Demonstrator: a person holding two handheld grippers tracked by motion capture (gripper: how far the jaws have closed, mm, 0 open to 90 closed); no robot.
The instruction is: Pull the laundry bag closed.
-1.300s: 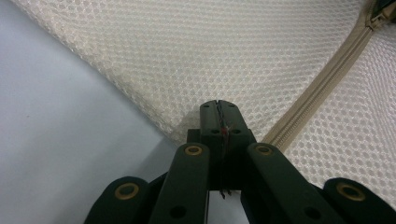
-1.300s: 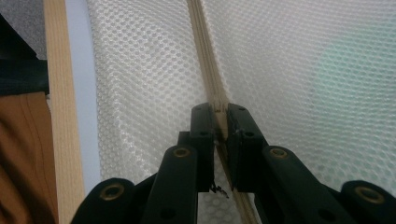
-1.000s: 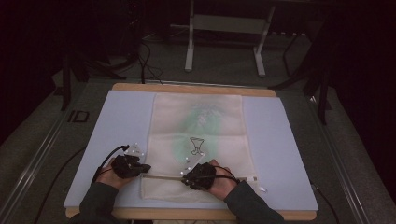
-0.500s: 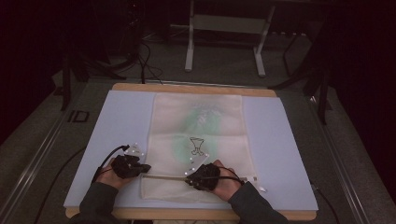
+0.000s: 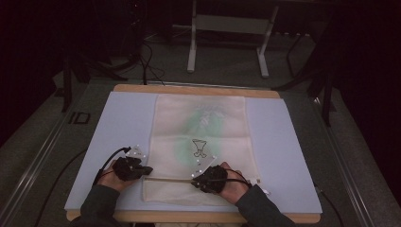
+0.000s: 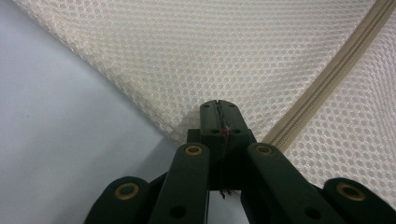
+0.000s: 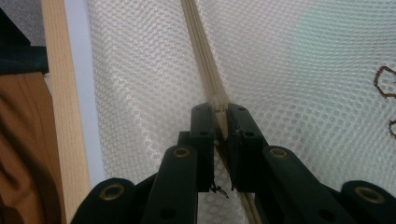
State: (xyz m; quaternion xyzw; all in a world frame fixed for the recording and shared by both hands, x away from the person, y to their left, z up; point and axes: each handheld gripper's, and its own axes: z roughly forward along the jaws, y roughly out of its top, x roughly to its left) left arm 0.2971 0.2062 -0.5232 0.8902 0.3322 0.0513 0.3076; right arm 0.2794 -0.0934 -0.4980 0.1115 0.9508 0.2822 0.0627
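Left gripper (image 6: pixel 218 109) pinches the mesh bag (image 5: pixel 201 142) edge at its seven o'clock corner — right gripper (image 7: pixel 219 112) clamps the zipper (image 7: pixel 205 60), probably its pull.

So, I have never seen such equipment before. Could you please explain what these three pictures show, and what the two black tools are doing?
A person sits at a table and holds a hand tool with two black jaws in each hand. The high view looks down from above: the left gripper and the right gripper sit near the front edge, both on a cream mesh bag. The bag lies flat on a pale blue mat that covers the wooden table, and something green with a dark drawing shows through the mesh.

The other two pictures come from small cameras on the tools, looking along their jaws. In the left gripper view, the jaws are shut on the bag's edge, close to the end of the zipper. In the right gripper view, the jaws are closed on the zipper line itself, apparently on its slider, though that part is too small to be sure.
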